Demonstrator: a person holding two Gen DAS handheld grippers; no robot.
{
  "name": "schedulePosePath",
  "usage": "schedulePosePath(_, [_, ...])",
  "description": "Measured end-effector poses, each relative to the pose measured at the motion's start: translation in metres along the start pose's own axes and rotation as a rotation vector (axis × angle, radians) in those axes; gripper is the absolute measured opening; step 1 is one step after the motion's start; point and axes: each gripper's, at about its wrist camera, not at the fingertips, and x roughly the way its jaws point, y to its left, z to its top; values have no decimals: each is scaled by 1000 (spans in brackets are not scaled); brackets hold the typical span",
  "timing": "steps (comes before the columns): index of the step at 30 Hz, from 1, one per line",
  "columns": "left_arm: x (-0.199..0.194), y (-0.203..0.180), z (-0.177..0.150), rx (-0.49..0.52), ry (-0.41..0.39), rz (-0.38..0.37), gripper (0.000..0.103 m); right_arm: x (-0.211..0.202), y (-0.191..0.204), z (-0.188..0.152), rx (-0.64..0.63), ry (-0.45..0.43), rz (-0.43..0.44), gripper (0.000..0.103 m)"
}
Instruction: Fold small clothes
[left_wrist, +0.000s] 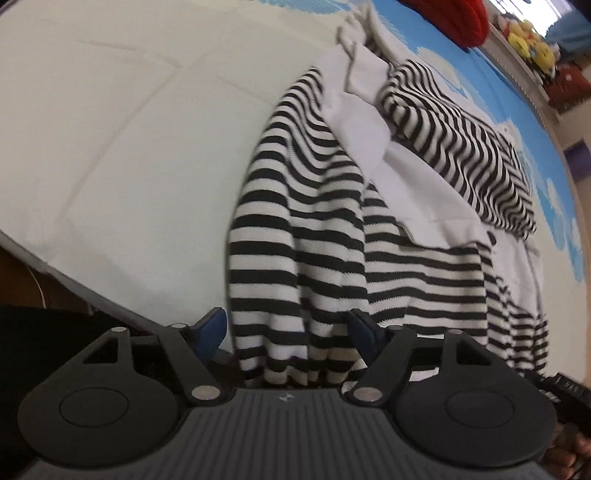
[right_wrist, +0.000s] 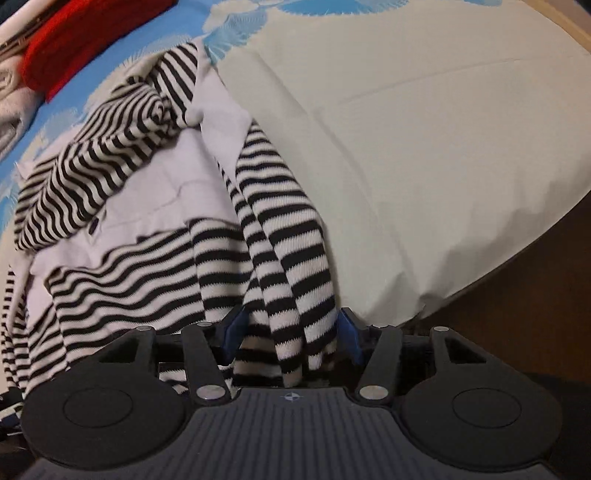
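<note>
A small black-and-white striped garment (left_wrist: 306, 236) with a white panel (left_wrist: 417, 192) lies rumpled on the pale bed cover (left_wrist: 122, 140). In the left wrist view its striped lower edge runs between the blue pads of my left gripper (left_wrist: 288, 330). The jaws stand wide and neither pad presses the cloth. In the right wrist view a striped sleeve (right_wrist: 284, 258) of the same garment (right_wrist: 110, 155) hangs down between the pads of my right gripper (right_wrist: 291, 330). Those jaws also stand apart, with gaps beside the sleeve.
A blue sheet with white clouds (left_wrist: 517, 96) lies beyond the garment. A red cloth (right_wrist: 85, 40) and folded pale fabric (right_wrist: 11, 99) sit at the far side. Plush toys (left_wrist: 528, 40) line a ledge. The bed's edge (right_wrist: 480, 280) drops to dark floor (right_wrist: 517, 332).
</note>
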Motion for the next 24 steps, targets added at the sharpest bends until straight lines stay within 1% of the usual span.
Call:
schedulePosePath(2, [5, -9, -4, 40, -28, 52, 74, 3, 3, -3, -19, -4, -15, 56])
schedulePosePath(4, [7, -18, -10, 101, -56, 114, 66, 6, 6, -5, -40, -6, -32, 56])
schedulePosePath(5, [6, -22, -12, 133, -71, 141, 50, 6, 7, -6, -49, -8, -38, 55])
schedulePosePath(6, [5, -25, -13, 161, -85, 143, 19, 7, 8, -8, -62, -11, -43, 54])
schedulePosePath(7, [3, -26, -13, 175, -93, 145, 5, 7, 9, -8, -73, -17, -49, 47])
schedulePosePath(8, [0, -26, -12, 178, -105, 174, 6, 7, 10, -8, -81, -26, -52, 40])
schedulePosePath(9, [-4, -24, -11, 172, -128, 203, 6, 5, 10, -8, -87, -37, -52, 21])
schedulePosePath(10, [-9, -21, -9, 159, -153, 229, 5, 2, 11, -8, -89, -45, -42, 17])
schedulePosePath(11, [-12, -17, -7, 145, -166, 243, 5, -2, 10, -8, -81, -55, -36, 16])
schedulePosePath(12, [-14, -13, -4, 128, -164, 234, 5, -6, 8, -7, -65, -70, -31, 15])
schedulePosePath(13, [-12, -8, -2, 112, -140, 208, 5, -10, 5, -5, -42, -86, -35, 14])
schedulePosePath(14, [-9, -4, 0, 92, -116, 178, 6, -13, 1, -3, -17, -95, -45, 14])
schedulePosePath(15, [-6, 1, 0, 54, -92, 141, 11, -13, -2, -3, 7, -96, -59, 14])
schedulePosePath(16, [-6, 4, 0, 22, -79, 123, 15, -11, -5, -2, 27, -91, -73, 14])
schedulePosePath(17, [-6, 6, 1, -4, -70, 109, 30, -8, -6, -2, 32, -87, -80, 15])
schedulePosePath(18, [-7, 7, 2, -23, -74, 98, 48, -6, -5, -2, 28, -80, -82, 18])
schedulePosePath(19, [-11, 9, 3, -46, -90, 86, 57, -3, -2, -2, 19, -68, -79, 22])
schedulePosePath(20, [-13, 10, 4, -65, -103, 79, 74, -1, 0, -3, 13, -60, -73, 24])
schedulePosePath(21, [-15, 10, 6, -79, -111, 68, 83, 0, 2, -3, 7, -57, -71, 31])
schedulePosePath(22, [-15, 10, 6, -89, -108, 49, 84, 0, 3, -4, 0, -57, -74, 42])
schedulePosePath(24, [-8, 8, 6, -93, -59, 23, 84, 0, 7, -5, -13, -61, -82, 52])
